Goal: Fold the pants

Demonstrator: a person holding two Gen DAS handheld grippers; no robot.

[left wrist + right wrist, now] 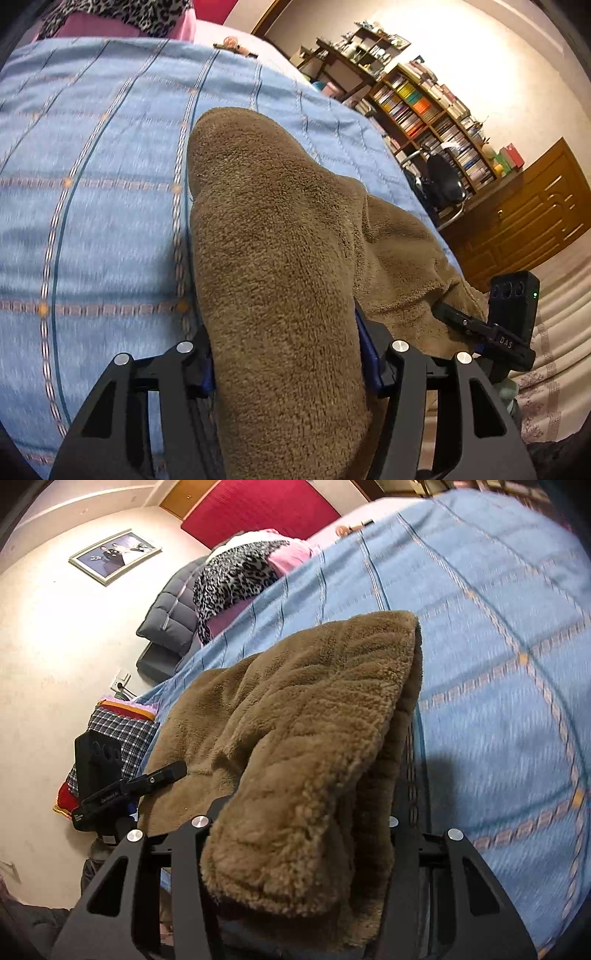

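Fold looked barely started imo: left gripper [284, 373] and right gripper [295, 853] were both clamped on the fuzzy brown pants [280, 236], near end raised, rest lying toward the blue bedspread's [92, 221] near edge, w/ folding left.

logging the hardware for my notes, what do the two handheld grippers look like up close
Both are matte black. The left gripper and the right gripper have angular linkage arms with triangular cutouts and round silver pivot pins. Blue pads line the left's fingers. Seen from the side, the right carries white lettering.
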